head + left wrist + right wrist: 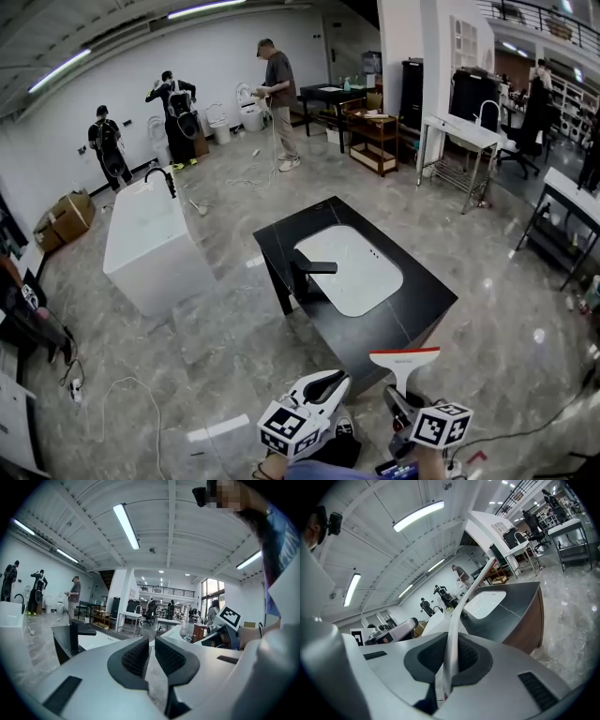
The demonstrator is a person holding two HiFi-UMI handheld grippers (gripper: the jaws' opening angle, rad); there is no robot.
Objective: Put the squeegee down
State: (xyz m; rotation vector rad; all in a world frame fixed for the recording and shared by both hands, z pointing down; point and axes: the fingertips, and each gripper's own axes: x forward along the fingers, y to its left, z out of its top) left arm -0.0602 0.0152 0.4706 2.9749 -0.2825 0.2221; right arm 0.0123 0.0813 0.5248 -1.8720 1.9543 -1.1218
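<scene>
Between the closed jaws of your right gripper (450,657) stands the squeegee (464,602), clamped by its handle, blade uppermost, seen against the near end of the black counter (422,291). Your left gripper (151,651), just beside it, is closed on nothing. On the counter: white basin (352,267), black faucet (305,274). Beyond, at left: white bathtub (150,244) on grey marble floor (225,328).
</scene>
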